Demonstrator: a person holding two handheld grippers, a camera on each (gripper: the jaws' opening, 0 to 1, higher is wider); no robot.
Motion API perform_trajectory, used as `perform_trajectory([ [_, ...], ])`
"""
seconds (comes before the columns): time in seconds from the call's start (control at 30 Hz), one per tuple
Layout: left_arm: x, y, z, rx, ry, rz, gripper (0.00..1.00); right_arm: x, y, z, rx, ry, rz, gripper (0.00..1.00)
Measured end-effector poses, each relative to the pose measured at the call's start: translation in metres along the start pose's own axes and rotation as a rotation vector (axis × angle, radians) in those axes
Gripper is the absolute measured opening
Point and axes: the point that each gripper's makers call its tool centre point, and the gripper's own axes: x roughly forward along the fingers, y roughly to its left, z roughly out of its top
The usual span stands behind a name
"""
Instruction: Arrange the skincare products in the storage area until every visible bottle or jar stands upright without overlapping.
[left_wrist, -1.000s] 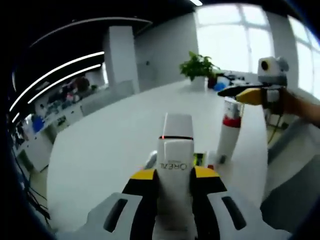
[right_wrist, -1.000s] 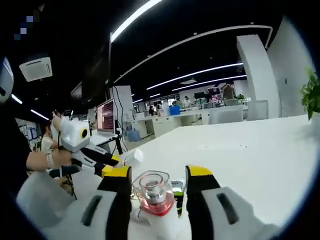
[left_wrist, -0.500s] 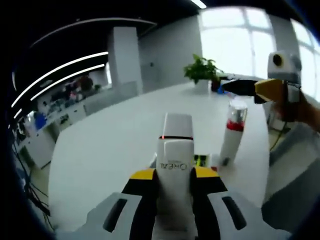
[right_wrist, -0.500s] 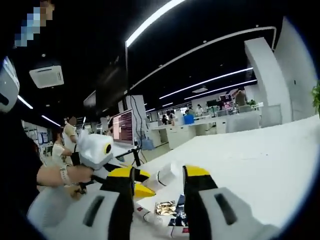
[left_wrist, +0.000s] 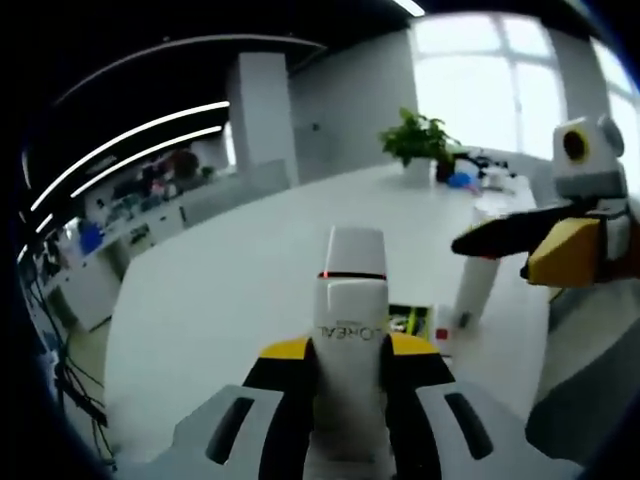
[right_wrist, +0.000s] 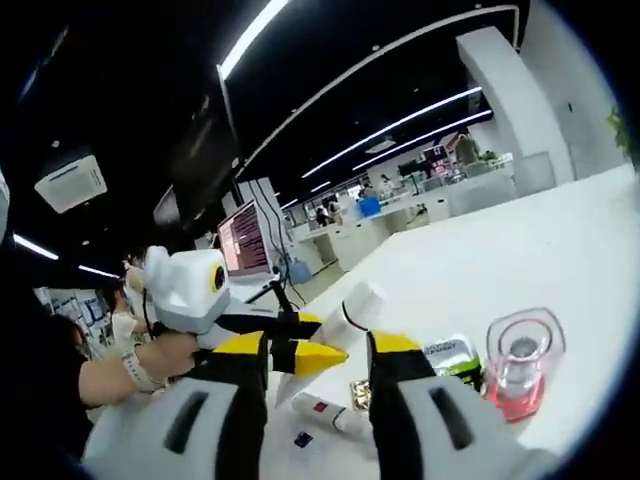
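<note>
Left gripper (left_wrist: 345, 365): clamped on upright white tube (left_wrist: 350, 300). Right gripper (right_wrist: 305, 365): jaws apart, nothing between them. Beyond its right jaw, on white table (right_wrist: 560, 235), clear-capped pink bottle (right_wrist: 522, 365) stands upright; green-labelled box (right_wrist: 450, 358) just beside it.

smooth matt white tabletop (left_wrist: 230, 290), glossy white plastic tube (left_wrist: 349, 330) with printed lettering; clear glass-like bottle (right_wrist: 522, 366) with pink base, shiny foil sachet (right_wrist: 357, 392); matt white and yellow plastic left claw (left_wrist: 348, 368)
</note>
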Motion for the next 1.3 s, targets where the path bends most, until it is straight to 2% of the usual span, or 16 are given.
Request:
perform_trajectory([
  [0.17,0.002,-0.008,-0.002,0.022,0.014,-0.029,0.22,-0.002,-0.013,-0.017,0.12,0.055,-0.02,0.42],
  [0.3,0.004,-0.017,-0.005,0.044,0.029,-0.058,0.22,-0.002,-0.015,-0.015,0.279,0.01,0.012,0.4],
  [0.33,0.005,-0.021,-0.006,0.043,0.038,-0.075,0.22,-0.002,-0.012,-0.013,0.386,-0.019,0.046,0.4],
  [0.37,0.005,-0.023,-0.006,0.045,0.04,-0.082,0.22,-0.002,-0.013,-0.014,0.405,-0.016,0.044,0.41],
  [0.5,0.008,-0.03,-0.009,0.066,0.052,-0.102,0.23,-0.004,-0.025,-0.022,0.388,0.009,-0.018,0.41],
  [0.6,0.008,-0.033,-0.011,0.065,0.067,-0.119,0.23,-0.004,-0.03,-0.024,0.412,0.013,-0.034,0.4],
  [0.67,0.007,-0.036,-0.009,0.05,0.053,-0.137,0.23,-0.004,-0.029,-0.026,0.415,0.019,-0.042,0.4],
  [0.83,0.006,-0.043,-0.004,0.055,0.036,-0.164,0.23,-0.003,-0.027,-0.031,0.414,0.04,-0.042,0.4],
  [1.0,0.003,-0.053,0.004,0.076,-0.005,-0.196,0.23,-0.002,-0.027,-0.032,0.414,0.044,-0.041,0.38],
  [1.3,0.004,-0.07,-0.001,0.149,0.017,-0.255,0.23,-0.003,-0.029,-0.031,0.425,0.036,-0.053,0.32],
])
